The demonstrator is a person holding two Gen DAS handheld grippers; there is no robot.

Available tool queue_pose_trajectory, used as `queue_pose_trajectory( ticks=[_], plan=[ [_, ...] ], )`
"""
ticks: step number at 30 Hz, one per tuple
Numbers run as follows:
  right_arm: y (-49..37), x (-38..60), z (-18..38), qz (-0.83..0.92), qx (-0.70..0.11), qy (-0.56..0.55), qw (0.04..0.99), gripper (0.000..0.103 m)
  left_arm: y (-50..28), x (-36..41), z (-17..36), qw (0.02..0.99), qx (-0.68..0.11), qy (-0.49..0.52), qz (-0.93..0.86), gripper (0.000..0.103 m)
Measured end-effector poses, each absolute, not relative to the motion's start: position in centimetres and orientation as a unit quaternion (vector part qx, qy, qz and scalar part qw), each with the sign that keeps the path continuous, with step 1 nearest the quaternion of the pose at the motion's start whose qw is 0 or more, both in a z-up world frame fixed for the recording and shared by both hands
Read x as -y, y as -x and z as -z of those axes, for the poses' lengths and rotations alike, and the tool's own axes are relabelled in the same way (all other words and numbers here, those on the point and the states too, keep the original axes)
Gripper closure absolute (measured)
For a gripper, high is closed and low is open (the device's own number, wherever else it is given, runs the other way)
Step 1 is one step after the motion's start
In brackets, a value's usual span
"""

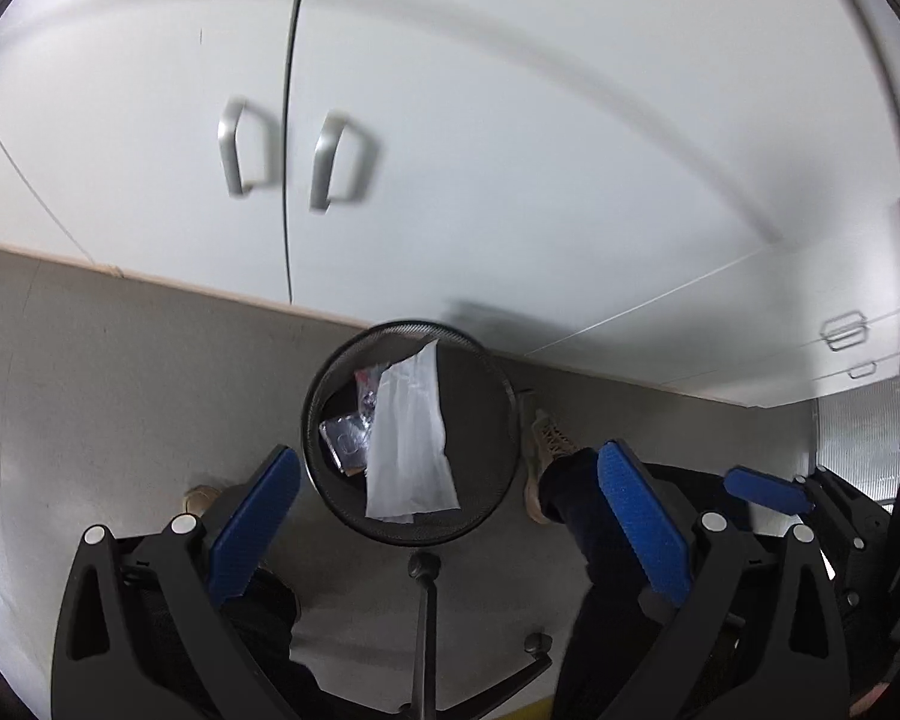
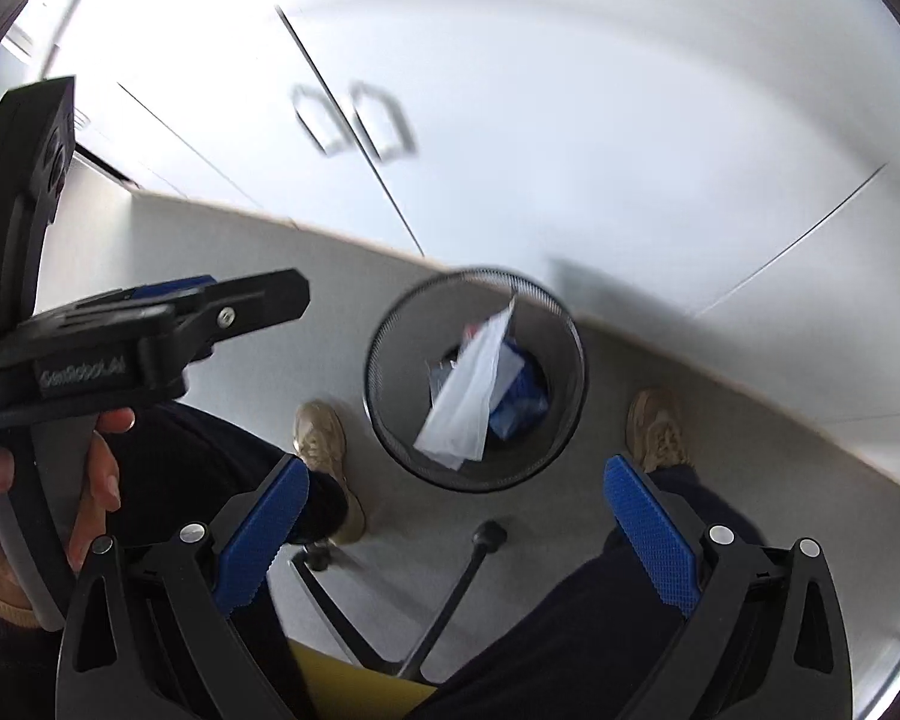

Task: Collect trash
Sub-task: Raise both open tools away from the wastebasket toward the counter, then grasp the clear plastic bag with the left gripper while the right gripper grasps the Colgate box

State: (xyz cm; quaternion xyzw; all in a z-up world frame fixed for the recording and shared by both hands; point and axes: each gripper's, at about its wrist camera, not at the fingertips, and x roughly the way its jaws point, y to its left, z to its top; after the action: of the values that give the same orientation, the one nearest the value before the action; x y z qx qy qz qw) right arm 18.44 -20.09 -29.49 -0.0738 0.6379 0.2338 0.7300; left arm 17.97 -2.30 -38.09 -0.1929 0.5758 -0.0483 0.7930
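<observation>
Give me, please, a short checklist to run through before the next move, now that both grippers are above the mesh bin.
1. Left gripper empty, jaws wide: ok.
2. Right gripper empty, jaws wide: ok.
3. White plastic bag inside the mesh bin, though its top corner reaches the rim: ok.
4. Bin upright on the floor: ok.
5. Shoes and chair base close to the bin: not ok, mind them.
6. More trash left to collect: cannot tell.

white bag (image 1: 411, 438) covers much of the bin's (image 1: 492, 480) contents; blurred wrappers, perhaps.
</observation>
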Motion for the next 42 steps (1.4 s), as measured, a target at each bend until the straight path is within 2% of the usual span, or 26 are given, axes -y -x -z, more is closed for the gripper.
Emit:
queue_pose_trajectory(
  ticks=[11, 22, 33, 42],
  plan=[
    [-15.4, 23.1, 16.4, -0.258, -0.525, 0.069, 0.808, 0.003, -13.6, 4.0, 21.5, 0.874, -0.454, 0.158, 0.063, 0.004],
    [-17.1, 27.6, 6.9, -0.255, -0.434, 0.052, 0.862, 0.003, -15.9, 6.2, 10.2, 0.916, -0.382, 0.106, 0.066, 0.004],
    [-27.0, 31.3, 1.1, -0.238, -0.361, 0.04, 0.901, 0.003, -28.2, 7.1, 5.0, 0.931, -0.35, 0.065, 0.088, 0.004],
    [-38.7, 32.1, 1.5, -0.254, -0.358, 0.029, 0.898, 0.003, -42.2, 9.4, 5.1, 0.927, -0.362, 0.035, 0.096, 0.005]
  ],
)
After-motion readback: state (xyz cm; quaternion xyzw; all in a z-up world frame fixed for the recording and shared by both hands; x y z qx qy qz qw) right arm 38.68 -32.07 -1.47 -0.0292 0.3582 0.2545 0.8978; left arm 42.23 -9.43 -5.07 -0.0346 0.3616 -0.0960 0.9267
